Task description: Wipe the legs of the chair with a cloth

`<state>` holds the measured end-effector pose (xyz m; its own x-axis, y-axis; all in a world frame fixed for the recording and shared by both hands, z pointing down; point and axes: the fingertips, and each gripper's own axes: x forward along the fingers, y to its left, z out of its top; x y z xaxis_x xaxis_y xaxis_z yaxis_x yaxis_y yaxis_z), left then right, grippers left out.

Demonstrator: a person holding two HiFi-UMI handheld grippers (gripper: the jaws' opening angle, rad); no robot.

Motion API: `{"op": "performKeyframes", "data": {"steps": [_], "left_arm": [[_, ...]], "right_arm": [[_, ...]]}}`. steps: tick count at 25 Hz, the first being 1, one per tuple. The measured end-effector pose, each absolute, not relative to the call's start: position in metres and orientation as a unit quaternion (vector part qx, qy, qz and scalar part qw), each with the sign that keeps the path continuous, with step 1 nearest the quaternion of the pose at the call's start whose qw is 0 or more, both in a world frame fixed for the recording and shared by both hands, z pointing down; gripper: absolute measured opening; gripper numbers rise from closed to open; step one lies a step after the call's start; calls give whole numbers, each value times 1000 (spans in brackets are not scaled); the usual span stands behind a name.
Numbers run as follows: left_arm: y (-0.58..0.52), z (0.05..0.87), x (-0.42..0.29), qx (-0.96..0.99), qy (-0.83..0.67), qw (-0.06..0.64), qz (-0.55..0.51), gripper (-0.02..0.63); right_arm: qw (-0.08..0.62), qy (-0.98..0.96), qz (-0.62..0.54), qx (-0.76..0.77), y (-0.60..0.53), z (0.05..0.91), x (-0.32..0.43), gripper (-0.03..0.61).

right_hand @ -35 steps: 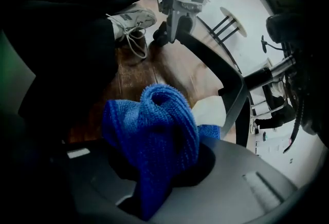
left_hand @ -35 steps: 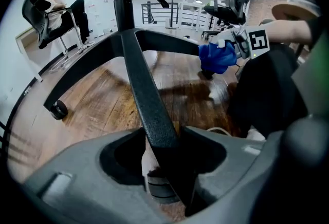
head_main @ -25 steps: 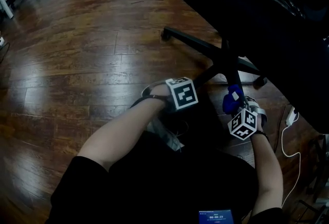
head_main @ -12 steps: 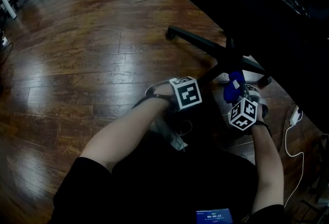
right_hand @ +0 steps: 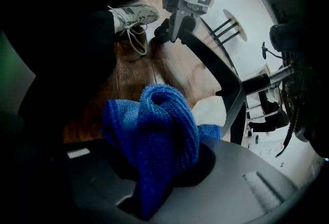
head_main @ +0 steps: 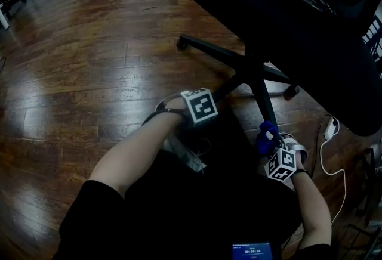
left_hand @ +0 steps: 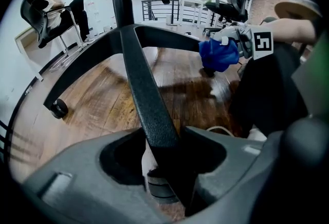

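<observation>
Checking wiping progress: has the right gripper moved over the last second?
Yes. The right gripper, holding the cloth, slid away from the chair hub, outward along a leg.

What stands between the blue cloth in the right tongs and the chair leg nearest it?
Nothing visible does: the blue cloth, held in the right tongs, lies right by the outer end of that chair leg.

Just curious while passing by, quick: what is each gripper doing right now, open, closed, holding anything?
Left gripper: closed on a chair leg.
Right gripper: closed on the blue cloth.
</observation>
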<state>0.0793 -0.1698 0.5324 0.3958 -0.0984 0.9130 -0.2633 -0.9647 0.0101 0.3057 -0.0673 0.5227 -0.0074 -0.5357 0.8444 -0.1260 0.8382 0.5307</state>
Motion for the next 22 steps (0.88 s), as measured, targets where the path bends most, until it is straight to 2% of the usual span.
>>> {"op": "performKeyframes", "data": {"steps": [6, 16, 22], "left_arm": [[-171, 531, 85, 837, -101, 67, 534, 210], [-171, 528, 97, 854, -84, 57, 510, 213], [-175, 529, 87, 847, -97, 65, 519, 213]], "right_arm": [[650, -692, -170, 262, -98, 514, 295, 75], [599, -684, -217, 355, -247, 469, 238, 77], [587, -688, -237, 355, -240, 470, 237, 78]]}}
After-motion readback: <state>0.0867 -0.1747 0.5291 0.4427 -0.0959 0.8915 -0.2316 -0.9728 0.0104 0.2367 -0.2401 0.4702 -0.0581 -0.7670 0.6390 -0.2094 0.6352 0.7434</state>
